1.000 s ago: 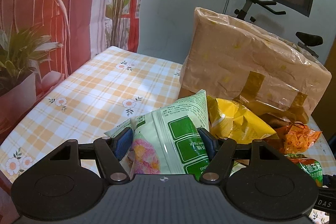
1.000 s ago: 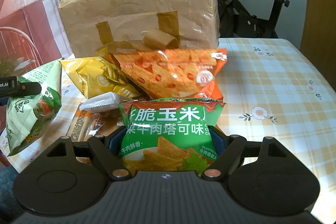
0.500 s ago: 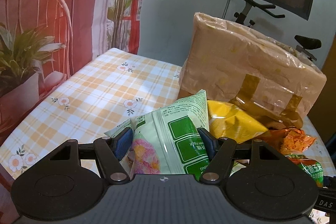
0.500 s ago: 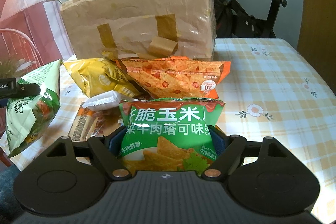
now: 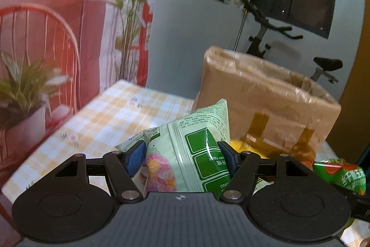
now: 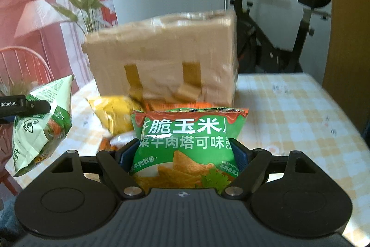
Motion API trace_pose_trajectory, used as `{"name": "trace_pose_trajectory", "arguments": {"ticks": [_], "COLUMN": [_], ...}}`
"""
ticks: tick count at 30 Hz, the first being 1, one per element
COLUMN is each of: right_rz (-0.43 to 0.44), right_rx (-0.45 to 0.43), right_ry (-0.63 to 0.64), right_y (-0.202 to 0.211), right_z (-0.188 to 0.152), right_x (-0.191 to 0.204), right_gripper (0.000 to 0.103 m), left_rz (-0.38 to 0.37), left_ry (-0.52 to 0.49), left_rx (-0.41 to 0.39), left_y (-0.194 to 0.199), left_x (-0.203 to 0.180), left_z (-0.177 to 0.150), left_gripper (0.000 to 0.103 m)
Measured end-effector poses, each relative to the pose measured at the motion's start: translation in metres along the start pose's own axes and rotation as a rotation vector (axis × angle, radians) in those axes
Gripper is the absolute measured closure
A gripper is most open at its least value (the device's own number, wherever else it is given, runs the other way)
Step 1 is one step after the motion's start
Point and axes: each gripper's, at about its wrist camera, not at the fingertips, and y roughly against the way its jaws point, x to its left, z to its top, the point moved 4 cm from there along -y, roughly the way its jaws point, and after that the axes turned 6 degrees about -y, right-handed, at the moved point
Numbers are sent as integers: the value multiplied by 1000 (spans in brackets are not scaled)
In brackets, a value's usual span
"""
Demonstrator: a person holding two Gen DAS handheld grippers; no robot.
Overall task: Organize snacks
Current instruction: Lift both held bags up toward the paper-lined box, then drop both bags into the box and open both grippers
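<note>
Snacks: pale green foil snack bag w/ pink print (image 5: pixel 185 154) is pinched between the blue pads of the left gripper (image 5: pixel 180 155), held above the orange-checked tablecloth (image 5: pixel 111 117). Bright green corn-chip bag (image 6: pixel 187 142) is pinched in the right gripper (image 6: pixel 185 154), also off the table. Yellow chip bag (image 6: pixel 115 115) lies just in front of the tape-wrapped brown cardboard box (image 6: pixel 166 57)
</note>
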Motion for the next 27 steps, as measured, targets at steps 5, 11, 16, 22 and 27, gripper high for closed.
{"name": "trace_pose_trajectory", "arguments": {"ticks": [5,11,16,22,27], "right_rz": [7,25,39,65,61], "right_rx": [-77,-141,-184,-227,-241], "right_ry": [44,81,106,127,168], "right_y": [9,9,1,-18,-53], "right_z": [26,60,92,133,162], "right_x": [8,14,17,20,20], "right_gripper": [21,21,21,21,21], "left_rz": [-9,-26,-52,-101,-175], "left_ry": [-42,-93,-117,-147,-191], "left_rx": [-60,-114,-158,-212,-255], "left_y": [5,2,-7,-24,-47], "left_x": [-5,-16,-25,-39,-59], "left_z": [21,47,75,115,146], "left_gripper": [32,32,32,32,32]}}
